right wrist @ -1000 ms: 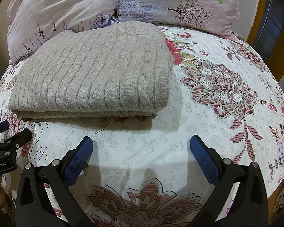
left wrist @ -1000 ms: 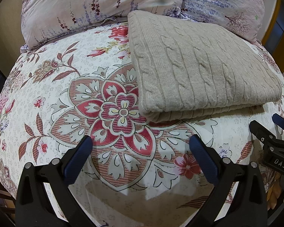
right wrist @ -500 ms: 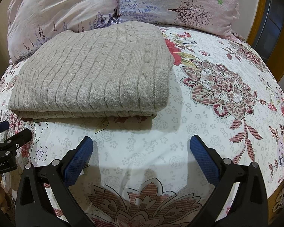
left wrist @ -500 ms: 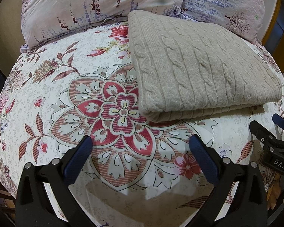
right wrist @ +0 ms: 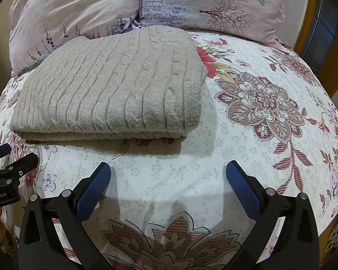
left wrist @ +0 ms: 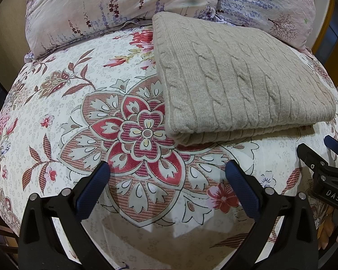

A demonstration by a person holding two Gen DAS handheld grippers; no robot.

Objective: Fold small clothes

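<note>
Sweater (left wrist: 236, 78), folded, mid-bed (left wrist: 56, 112). Left gripper (left wrist: 167, 180) and right gripper (right wrist: 168, 180): your fingers wide, empty. Risk: you snag one layer, and the fold spills.

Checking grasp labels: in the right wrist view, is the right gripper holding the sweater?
No: the right gripper is open and empty, short of the folded beige sweater.

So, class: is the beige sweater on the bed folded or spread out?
Folded. The sweater lies as a neat rectangle, with stacked layers showing along its near edge.
</note>
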